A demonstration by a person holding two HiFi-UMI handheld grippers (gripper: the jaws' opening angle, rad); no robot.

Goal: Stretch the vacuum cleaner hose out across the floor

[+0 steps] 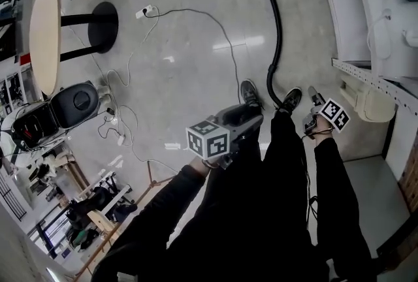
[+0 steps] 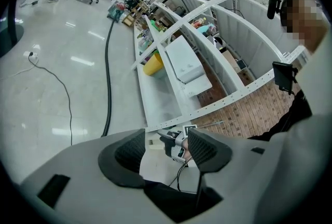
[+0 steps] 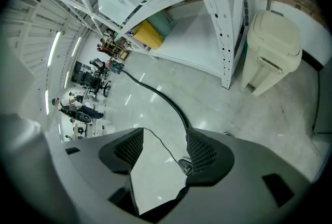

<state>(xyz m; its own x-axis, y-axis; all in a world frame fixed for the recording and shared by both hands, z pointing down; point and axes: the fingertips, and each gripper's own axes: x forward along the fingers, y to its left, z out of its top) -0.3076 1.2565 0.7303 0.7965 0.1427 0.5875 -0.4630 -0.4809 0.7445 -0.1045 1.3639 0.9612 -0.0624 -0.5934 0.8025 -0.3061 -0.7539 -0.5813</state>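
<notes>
We are holding both claws over the floor, and both are standing well apart with nothing in them. The right claw (image 3: 163,151) is framing only bare floor and a thin cable (image 3: 155,139). The left claw (image 2: 166,150) is looking past its own gap at the other tool and the white rack (image 2: 171,70).

The black hose (image 1: 277,32) is lying on the floor ahead of us. Its long line runs away from our feet in a gentle curve, and its near end is sitting just beside our right shoe (image 1: 290,99). That end is closer to the right claw, where the hose (image 3: 166,101) is slipping out of sight behind the right-hand jaw, just off to the side of the gap. We are judging that the right claw needs to shift sideways and drop to straddle it.
</notes>
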